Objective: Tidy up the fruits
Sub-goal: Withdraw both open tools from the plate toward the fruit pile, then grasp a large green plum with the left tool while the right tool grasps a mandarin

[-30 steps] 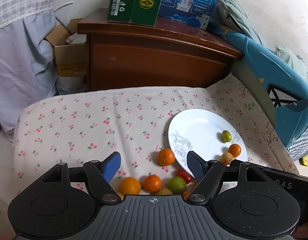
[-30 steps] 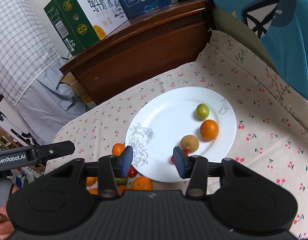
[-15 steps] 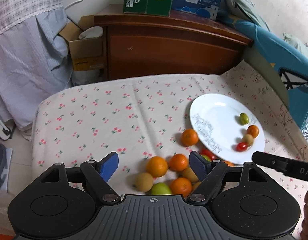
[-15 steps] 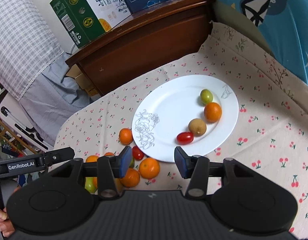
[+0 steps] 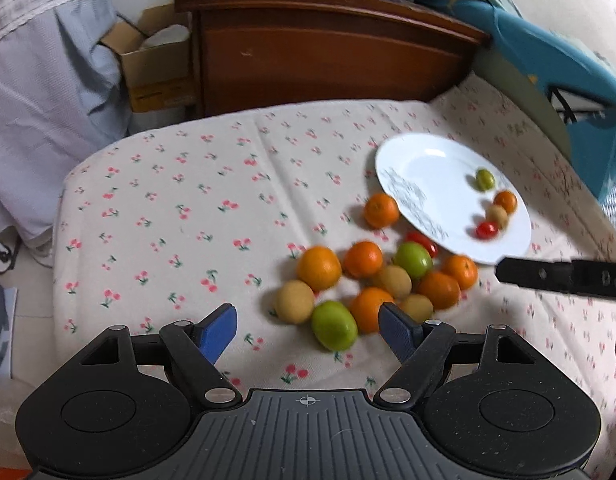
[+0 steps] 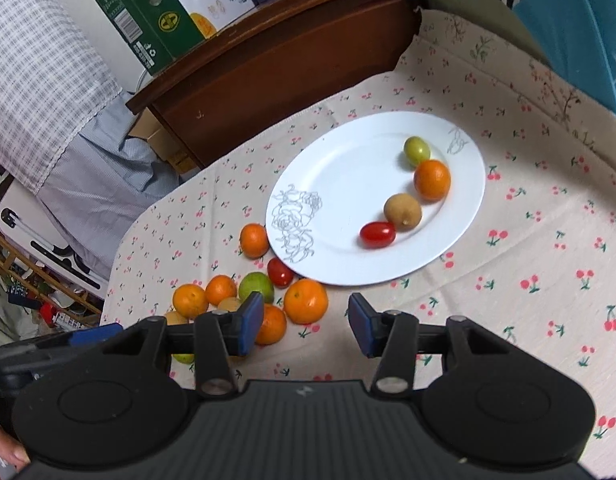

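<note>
i have the left gripper (image 5: 308, 330) above the near edge of the fruit pile (image 5: 372, 280). its jaws have just been opening and now stand wide with nothing between them. the right gripper (image 6: 305, 326) is part open, also empty, over bare cloth just short of the plate (image 6: 348, 184).

location of the work: the loose fruit lies bunched on the cherry-print cloth (image 5: 179, 208), just beside the plate's near-left rim. nearest my left jaws is a green fruit (image 5: 334, 325), touching an orange (image 5: 370, 308) and a tan fruit (image 5: 295, 301).

handling, as i judge it: the pieces look small, round and light, so likely to roll if nudged. the red tomato (image 6: 280, 272) by the rim appears thin-skinned and easily crushed; the oranges should tolerate a firmer grip. i would take each across its widest part, approaching from above, pads clear of neighbours.

container contents: the plate holds four pieces in a loose line toward its far-right side: a green fruit, an orange, a tan fruit and a red tomato. the rest of it is bare.
</note>
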A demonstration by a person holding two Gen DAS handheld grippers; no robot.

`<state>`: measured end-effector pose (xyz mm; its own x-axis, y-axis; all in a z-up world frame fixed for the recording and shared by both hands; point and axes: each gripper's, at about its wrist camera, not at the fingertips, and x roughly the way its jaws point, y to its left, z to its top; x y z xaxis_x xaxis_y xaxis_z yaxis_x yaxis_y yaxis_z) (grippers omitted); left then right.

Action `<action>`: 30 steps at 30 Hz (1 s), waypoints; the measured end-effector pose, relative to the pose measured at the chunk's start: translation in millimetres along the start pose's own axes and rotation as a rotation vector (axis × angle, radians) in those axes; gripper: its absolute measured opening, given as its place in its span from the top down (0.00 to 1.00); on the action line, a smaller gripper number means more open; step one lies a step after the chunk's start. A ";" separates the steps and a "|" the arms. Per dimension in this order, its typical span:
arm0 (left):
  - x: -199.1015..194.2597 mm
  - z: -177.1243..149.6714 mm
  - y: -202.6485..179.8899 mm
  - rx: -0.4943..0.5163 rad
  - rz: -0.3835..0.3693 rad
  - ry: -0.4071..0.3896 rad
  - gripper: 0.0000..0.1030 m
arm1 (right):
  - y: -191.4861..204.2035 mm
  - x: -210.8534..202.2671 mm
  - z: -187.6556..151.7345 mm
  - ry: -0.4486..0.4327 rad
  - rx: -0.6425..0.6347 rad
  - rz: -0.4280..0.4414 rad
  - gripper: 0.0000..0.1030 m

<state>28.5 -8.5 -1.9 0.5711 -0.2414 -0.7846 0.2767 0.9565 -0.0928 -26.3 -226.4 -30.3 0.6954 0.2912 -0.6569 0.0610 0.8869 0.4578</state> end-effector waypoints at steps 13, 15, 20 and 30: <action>15.0 -17.4 -12.8 0.101 -0.073 -0.003 0.37 | 4.4 19.4 -4.6 0.012 -0.012 -0.008 0.54; 16.8 -17.7 -11.0 0.090 -0.098 0.002 0.44 | 4.4 23.6 -4.1 0.012 -0.012 -0.008 0.56; 20.4 -19.0 -13.4 0.120 -0.092 -0.012 0.57 | 3.9 33.4 -3.7 0.016 0.000 -0.005 0.59; 30.7 -18.4 -16.6 0.130 -0.083 -0.011 0.55 | 6.0 38.2 -2.0 0.002 0.000 -0.006 0.59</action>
<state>27.2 -28.8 -35.7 0.5501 -0.3215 -0.7707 0.4208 0.9039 -0.0767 -0.8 -209.2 -53.9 0.6936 0.2869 -0.6608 0.0653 0.8885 0.4543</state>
